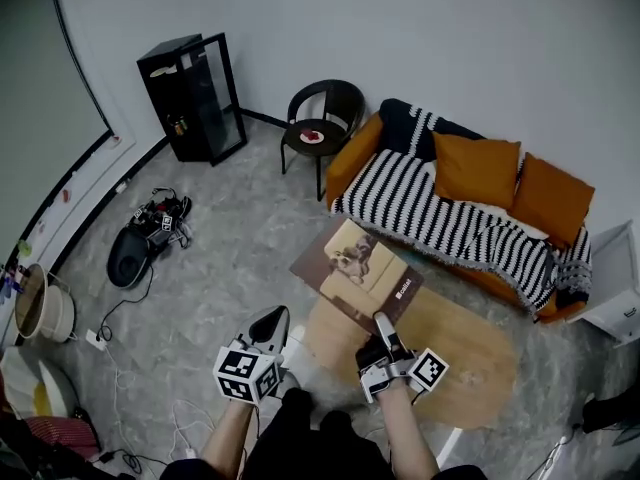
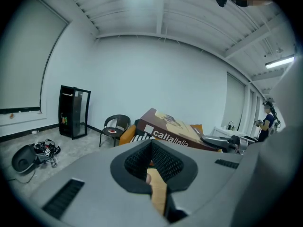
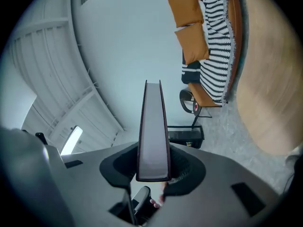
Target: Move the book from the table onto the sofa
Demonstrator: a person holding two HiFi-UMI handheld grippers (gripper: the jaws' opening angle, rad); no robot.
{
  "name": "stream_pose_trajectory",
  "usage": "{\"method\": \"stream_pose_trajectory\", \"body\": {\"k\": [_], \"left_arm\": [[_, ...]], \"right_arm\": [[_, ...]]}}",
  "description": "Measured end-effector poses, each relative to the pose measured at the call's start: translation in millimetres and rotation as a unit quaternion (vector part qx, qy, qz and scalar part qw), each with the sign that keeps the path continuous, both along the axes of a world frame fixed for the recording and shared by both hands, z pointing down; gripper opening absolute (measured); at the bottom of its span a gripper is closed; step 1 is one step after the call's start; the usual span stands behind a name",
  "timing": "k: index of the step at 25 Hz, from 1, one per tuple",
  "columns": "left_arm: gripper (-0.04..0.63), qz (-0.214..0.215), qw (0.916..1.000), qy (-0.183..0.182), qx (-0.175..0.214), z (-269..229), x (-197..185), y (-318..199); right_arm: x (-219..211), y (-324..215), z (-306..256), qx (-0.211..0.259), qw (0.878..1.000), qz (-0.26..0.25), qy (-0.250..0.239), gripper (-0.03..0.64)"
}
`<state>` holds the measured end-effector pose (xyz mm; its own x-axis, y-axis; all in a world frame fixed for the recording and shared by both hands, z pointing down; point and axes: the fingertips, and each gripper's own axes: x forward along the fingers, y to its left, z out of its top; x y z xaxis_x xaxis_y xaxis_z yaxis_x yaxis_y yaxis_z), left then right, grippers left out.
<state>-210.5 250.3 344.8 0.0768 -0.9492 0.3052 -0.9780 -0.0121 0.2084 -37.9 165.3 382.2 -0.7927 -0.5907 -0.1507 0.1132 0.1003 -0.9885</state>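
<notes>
The book [image 1: 355, 273], a large brown and tan hardcover, hangs tilted over the far-left end of the oval wooden table [image 1: 460, 363]. My right gripper [image 1: 385, 334] is shut on its near edge. In the right gripper view the book [image 3: 152, 136] stands edge-on between the pads, and the striped sofa [image 3: 213, 46] with orange cushions lies beyond. My left gripper [image 1: 268, 328] is shut and empty, to the left of the table. In the left gripper view [image 2: 152, 162] the book [image 2: 175, 129] shows ahead to the right. The sofa [image 1: 450, 218] stands just past the table.
A black chair [image 1: 320, 118] with a red thing on its seat stands left of the sofa. A black glass cabinet [image 1: 195, 93] is at the back wall. Cables and a black device [image 1: 150, 233] lie on the floor at left. A white cabinet [image 1: 615, 283] is at the right.
</notes>
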Motion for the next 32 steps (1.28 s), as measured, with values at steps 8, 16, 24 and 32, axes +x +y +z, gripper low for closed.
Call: {"method": "stream_pose_trajectory", "body": {"k": [8,16,24,32], "left_arm": [[0.014,0.005,1.0000,-0.006,-0.001,6.2,-85.5,-5.4],[0.014,0.020,0.9998,-0.009,0.000,10.1,-145.4,-20.4],[0.014,0.018,0.9998,-0.005,-0.004,17.8,-171.9,-50.9],[0.014,0.027,0.9995,0.001,-0.015,33.7,-202.1,-119.2]], "right_arm": [[-94.8,-7.0,8.7,-0.005,1.000,-0.007,0.010,0.155],[-151.8,-29.7,13.6,-0.007,1.000,0.009,0.018,0.155],[-175.7,-65.3,20.4,-0.013,1.000,0.012,0.025,0.155],[-208.5,-131.3,34.0,-0.022,0.999,0.024,0.018,0.155]]}}
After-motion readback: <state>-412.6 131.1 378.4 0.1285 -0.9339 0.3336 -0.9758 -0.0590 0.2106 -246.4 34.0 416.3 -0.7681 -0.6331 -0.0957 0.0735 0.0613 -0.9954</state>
